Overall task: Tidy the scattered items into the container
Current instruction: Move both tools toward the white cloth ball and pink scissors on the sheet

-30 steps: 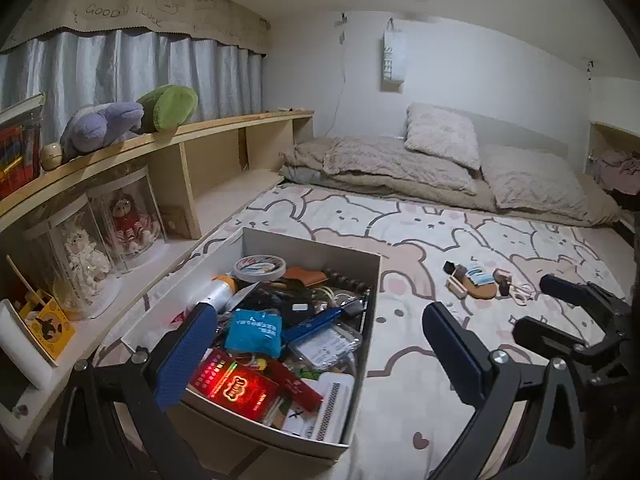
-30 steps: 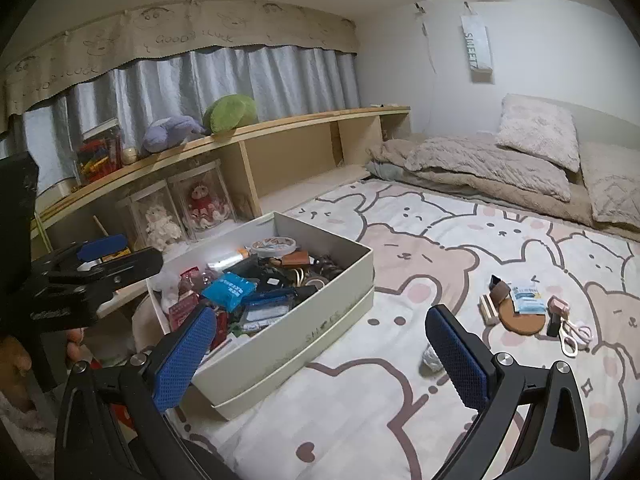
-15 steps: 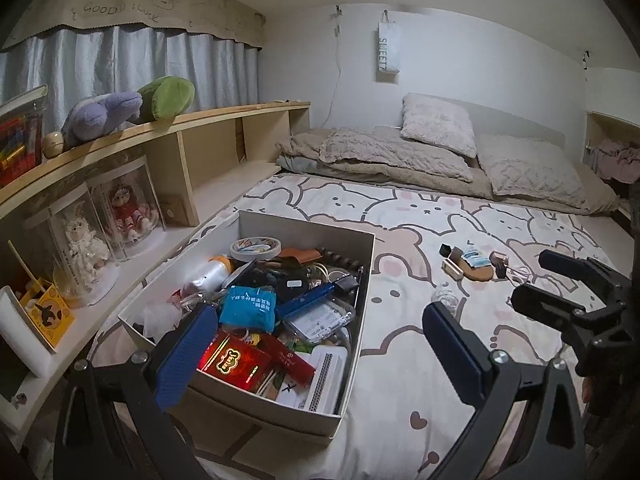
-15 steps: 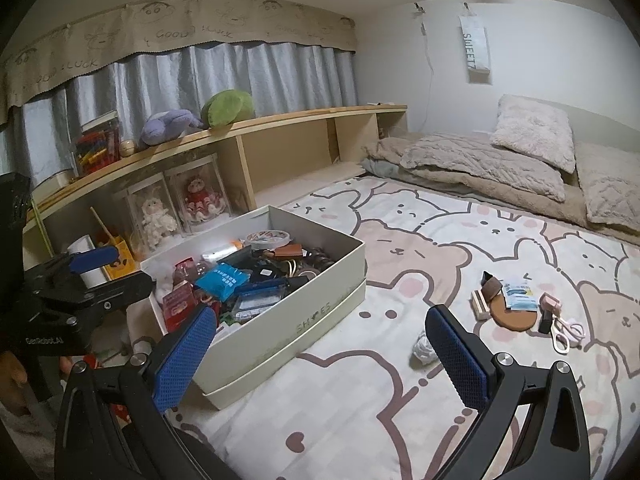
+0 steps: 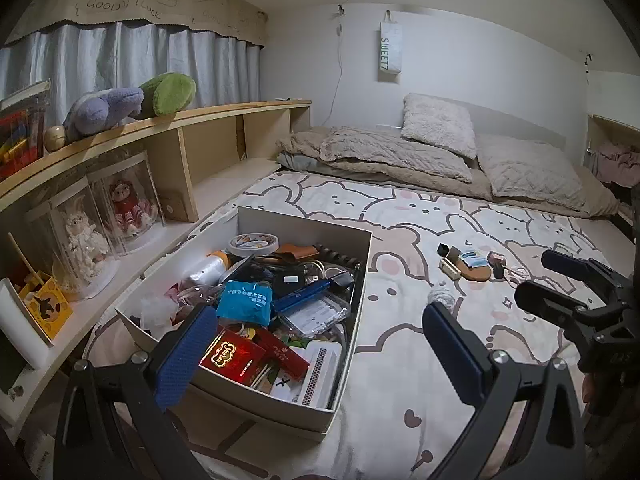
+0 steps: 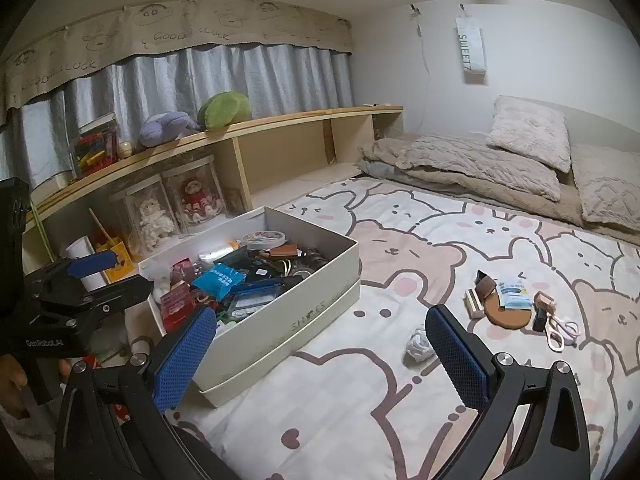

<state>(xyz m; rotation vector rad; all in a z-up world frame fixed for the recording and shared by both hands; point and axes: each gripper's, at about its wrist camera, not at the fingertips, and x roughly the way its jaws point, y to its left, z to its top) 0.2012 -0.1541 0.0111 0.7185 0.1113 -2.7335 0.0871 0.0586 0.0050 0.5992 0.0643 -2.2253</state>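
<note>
Bear-print bedding (image 6: 360, 412) carried a brimming shoebox (image 6: 288, 300) and, well apart, scattered items (image 6: 520, 308); both grippers, left (image 5: 320, 356) and right (image 6: 320, 354), hung spread and empty. Soft bedding could let small pieces slip, and the heaped box might spill additions.

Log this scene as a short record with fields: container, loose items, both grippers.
container: open shoe box on the bed, already crowded with small items
loose items: crumpled wad, cork coaster, blue packet, scissors, all on the bedsheet
left gripper: open, empty, over the box
right gripper: open, empty, near the wad
</note>
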